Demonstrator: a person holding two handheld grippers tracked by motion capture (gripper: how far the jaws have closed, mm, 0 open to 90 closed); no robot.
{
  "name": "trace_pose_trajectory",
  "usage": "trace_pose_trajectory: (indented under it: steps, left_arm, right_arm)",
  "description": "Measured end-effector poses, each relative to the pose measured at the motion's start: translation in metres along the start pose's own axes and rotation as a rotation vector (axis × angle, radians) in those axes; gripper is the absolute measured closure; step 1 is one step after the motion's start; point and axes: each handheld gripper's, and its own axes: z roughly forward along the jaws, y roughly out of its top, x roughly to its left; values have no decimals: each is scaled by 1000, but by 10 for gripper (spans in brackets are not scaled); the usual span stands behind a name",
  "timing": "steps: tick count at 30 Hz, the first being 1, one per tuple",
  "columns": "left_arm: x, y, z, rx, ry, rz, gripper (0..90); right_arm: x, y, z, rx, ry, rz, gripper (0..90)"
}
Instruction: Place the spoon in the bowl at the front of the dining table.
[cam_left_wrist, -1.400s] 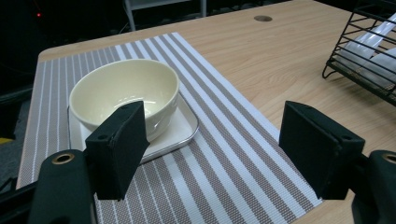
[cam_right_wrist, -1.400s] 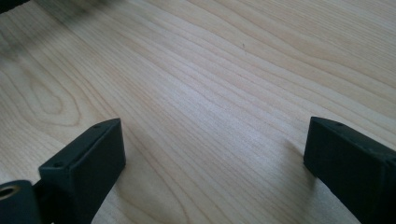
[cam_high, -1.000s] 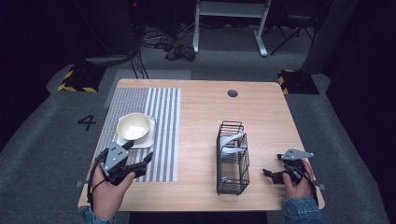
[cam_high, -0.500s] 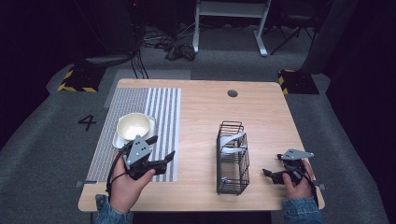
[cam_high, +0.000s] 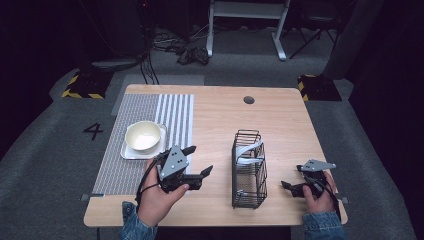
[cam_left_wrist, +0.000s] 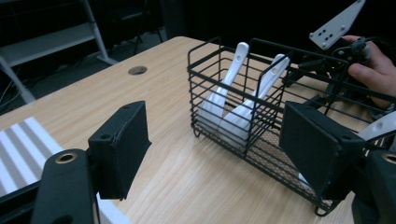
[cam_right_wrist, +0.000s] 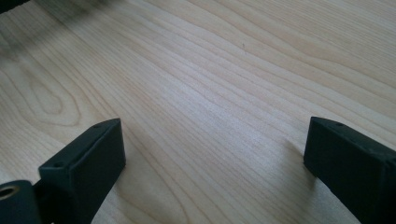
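Spoons (cam_left_wrist: 233, 112) in wire basket (cam_high: 248, 170), none yet picked
Left gripper (cam_high: 200, 161), jaws wide and empty, faces the basket at mid-table; right gripper (cam_high: 289, 187) rests wide and empty beside it; bowl (cam_high: 143, 135) on mat holds no spoon

A light wooden rectangular table (cam_high: 280, 120) with a round grey cable hole (cam_high: 249, 100) carried a grey-and-white striped placemat (cam_high: 175, 117) along its left side. A white square plate (cam_high: 129, 152) lay on that mat. A black wire basket (cam_high: 248, 170) stood on the bare wood right of centre.
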Motion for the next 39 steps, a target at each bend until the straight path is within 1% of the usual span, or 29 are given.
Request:
trace_pose_trajectory:
  steps: [1, 2, 6, 7, 10, 13, 14, 15, 16, 17, 18, 19, 20, 21, 23, 24, 25, 26, 27, 28, 29, 31, 32, 33, 34, 35, 36, 37, 39]
  left_arm:
    - [-1, 1, 2, -2, -12, 20, 241]
    - [-1, 1, 2, -2, -12, 20, 242]
    - [-8, 3, 8, -20, -74, 38, 241]
    - [-10, 4, 9, -21, -82, 44, 242]
    - [-18, 5, 15, -23, -132, 61, 242]
    - [-27, 7, 19, -28, -177, 64, 242]
    - [-31, 7, 22, -29, -193, 70, 242]
    - [-37, 8, 24, -24, -207, 86, 243]
    - [-37, 8, 24, -24, -207, 86, 245]
    - [-43, 8, 27, -23, -234, 87, 250]
    - [-43, 8, 27, -23, -234, 87, 255]
    - [-46, 8, 29, -26, -264, 87, 261]
    - [-48, 9, 29, -26, -275, 85, 268]
    - [-48, 9, 29, -26, -275, 85, 274]
    - [-51, 8, 30, -33, -298, 80, 278]
    - [-53, 9, 30, -36, -315, 80, 285]
    - [-56, 9, 30, -42, -344, 88, 339]
    - [-56, 9, 30, -42, -344, 88, 384]
    - [-58, 9, 30, -44, -362, 101, 384]
    - [-60, 9, 32, -44, -380, 115, 436]
    - [-60, 9, 32, -44, -380, 115, 479]
    - [-61, 7, 36, -27, -380, 127, 497]
    - [-61, 6, 37, -19, -381, 131, 562]
    - [-61, 4, 39, -11, -393, 128, 593]
    - [-60, 4, 40, -12, -399, 129, 621]
    - [-60, 4, 40, -12, -399, 129, 656]
    - [-59, 4, 40, -13, -408, 117, 656]
    - [-56, 4, 42, -18, -411, 114, 715]
    - [-55, 6, 42, -11, -405, 117, 781]
  right_arm:
    - [0, 0, 0, 0, 0, 0, 54]
    - [0, 0, 0, 0, 0, 0, 54]
    - [0, 0, 0, 0, 0, 0, 54]
    - [0, 0, 0, 0, 0, 0, 54]
    - [0, 0, 0, 0, 0, 0, 54]
    - [0, 0, 0, 0, 0, 0, 54]
    - [0, 0, 0, 0, 0, 0, 54]
    - [0, 0, 0, 0, 0, 0, 54]
    - [0, 0, 0, 0, 0, 0, 54]
    - [0, 0, 0, 0, 0, 0, 54]
    - [0, 0, 0, 0, 0, 0, 54]
    - [0, 0, 0, 0, 0, 0, 54]
    - [0, 0, 0, 0, 0, 0, 54]
    - [0, 0, 0, 0, 0, 0, 54]
    - [0, 0, 0, 0, 0, 0, 54]
    - [0, 0, 0, 0, 0, 0, 54]
    - [0, 0, 0, 0, 0, 0, 54]
    - [0, 0, 0, 0, 0, 0, 54]
    - [0, 0, 0, 0, 0, 0, 54]
    - [0, 0, 0, 0, 0, 0, 54]
    - [0, 0, 0, 0, 0, 0, 54]
    - [0, 0, 0, 0, 0, 0, 54]
    - [0, 0, 0, 0, 0, 0, 54]
    - [0, 0, 0, 0, 0, 0, 54]
    - [0, 0, 0, 0, -1, 0, 54]
    - [0, 0, 0, 0, -1, 0, 54]
    - [0, 0, 0, 0, 0, 0, 54]
    - [0, 0, 0, 0, 0, 0, 54]
    - [0, 0, 0, 0, 0, 0, 54]
